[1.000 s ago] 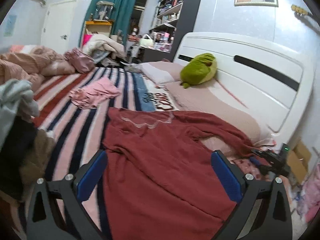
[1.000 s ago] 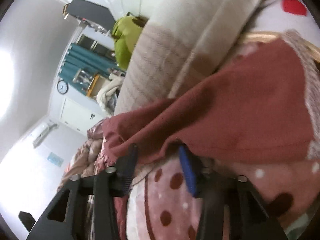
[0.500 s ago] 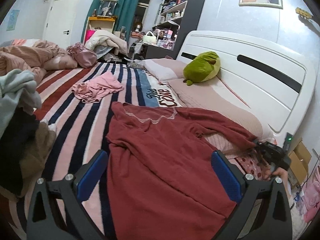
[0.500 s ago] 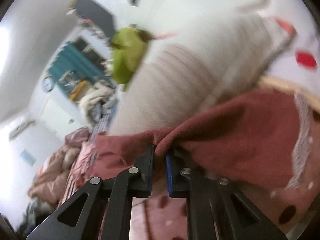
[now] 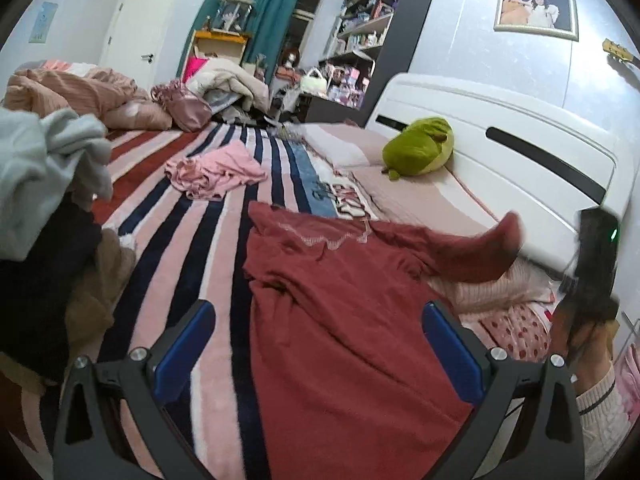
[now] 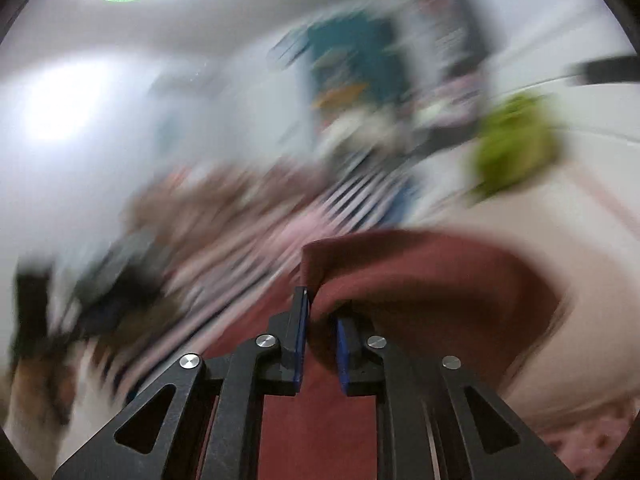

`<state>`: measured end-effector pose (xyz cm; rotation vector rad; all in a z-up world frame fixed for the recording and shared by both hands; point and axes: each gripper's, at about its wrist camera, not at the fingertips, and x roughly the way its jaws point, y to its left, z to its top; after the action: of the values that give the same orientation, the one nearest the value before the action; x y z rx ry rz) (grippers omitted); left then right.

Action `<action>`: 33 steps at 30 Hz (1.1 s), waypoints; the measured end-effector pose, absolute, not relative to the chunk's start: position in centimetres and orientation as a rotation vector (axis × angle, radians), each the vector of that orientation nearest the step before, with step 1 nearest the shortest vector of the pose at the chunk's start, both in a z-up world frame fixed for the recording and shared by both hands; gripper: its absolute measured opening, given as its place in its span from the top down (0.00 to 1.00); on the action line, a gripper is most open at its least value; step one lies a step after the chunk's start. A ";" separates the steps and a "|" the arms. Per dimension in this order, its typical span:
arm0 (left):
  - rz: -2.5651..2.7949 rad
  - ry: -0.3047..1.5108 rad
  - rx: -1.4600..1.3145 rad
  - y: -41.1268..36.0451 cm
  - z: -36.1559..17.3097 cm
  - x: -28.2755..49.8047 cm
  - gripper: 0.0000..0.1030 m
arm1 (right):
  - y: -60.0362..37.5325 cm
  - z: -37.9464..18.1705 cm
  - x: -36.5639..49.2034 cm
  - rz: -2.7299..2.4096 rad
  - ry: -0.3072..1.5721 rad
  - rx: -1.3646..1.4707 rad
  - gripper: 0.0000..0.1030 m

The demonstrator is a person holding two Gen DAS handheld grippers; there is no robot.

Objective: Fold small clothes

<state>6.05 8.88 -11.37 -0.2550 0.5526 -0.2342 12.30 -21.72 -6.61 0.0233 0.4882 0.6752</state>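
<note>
Red top [image 5: 352,320] lies spread out on the striped bed [image 5: 192,248], and the folding has only just begun. One sleeve [image 5: 480,252] is lifted off the bed, but it is not laid over the body yet. The other side and the bottom are not folded. A pink garment [image 5: 216,174] and a pile of clothes [image 5: 48,200] wait too. The right claw [image 6: 320,344] is pinched tight on the sleeve. The left claw [image 5: 316,360] is wide open above the top and holds nothing.
</note>
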 end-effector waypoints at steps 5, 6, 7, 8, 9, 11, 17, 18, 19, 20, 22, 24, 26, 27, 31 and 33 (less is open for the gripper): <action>-0.234 0.591 -0.223 9.3 -12.2 5.6 0.01 | -12.7 -17.6 10.3 0.802 0.864 -0.214 0.86; -0.238 0.599 -0.223 9.4 -12.4 5.6 0.01 | -12.2 -18.7 10.2 0.793 0.901 -0.217 0.84; -0.243 0.605 -0.223 9.4 -12.5 5.5 0.01 | -12.2 -19.2 10.5 0.784 0.915 -0.199 0.80; -0.248 0.609 -0.221 9.3 -12.6 5.5 0.01 | -12.6 -18.9 10.8 0.788 0.909 -0.163 0.71; -0.256 0.614 -0.216 9.1 -12.6 5.6 0.01 | -13.2 -18.2 11.1 0.798 0.903 -0.117 0.58; -0.276 0.623 -0.210 8.5 -12.7 5.8 0.01 | -15.0 -16.3 10.9 0.790 0.852 -0.049 0.50; -0.368 0.687 -0.177 3.7 -14.2 8.6 0.01 | -22.2 -12.5 10.7 0.696 0.728 0.081 0.42; -0.388 0.702 -0.166 2.5 -14.6 9.7 0.01 | -23.3 -12.4 10.6 0.670 0.717 0.087 0.42; -0.400 0.712 -0.157 1.4 -14.9 10.7 0.01 | -24.1 -12.4 10.4 0.650 0.710 0.090 0.42; -0.405 0.726 -0.144 0.3 -15.3 12.0 0.01 | -24.6 -12.7 10.2 0.636 0.707 0.097 0.42; -0.352 0.748 -0.131 -1.6 -16.3 14.9 0.07 | -26.3 -13.1 10.2 0.629 0.711 0.125 0.42; -0.336 0.780 -0.132 -3.0 -17.4 17.3 0.27 | -27.1 -14.0 10.3 0.633 0.723 0.152 0.42; -0.345 0.816 -0.123 -4.2 -18.6 19.2 0.31 | -27.7 -14.6 10.4 0.627 0.728 0.160 0.42; -0.350 0.834 -0.112 -4.8 -19.2 20.0 0.34 | -28.1 -14.9 10.4 0.623 0.732 0.165 0.42; -0.319 0.873 -0.112 -5.8 -20.8 21.7 0.69 | -29.4 -15.9 11.0 0.615 0.751 0.202 0.42; -0.305 0.855 -0.103 -5.8 -20.7 21.4 0.97 | -29.8 -16.0 11.2 0.619 0.750 0.213 0.42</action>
<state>21.44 -5.77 -20.66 -0.1026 0.8552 -0.3053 11.22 -29.76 -16.05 0.2130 0.7500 0.6186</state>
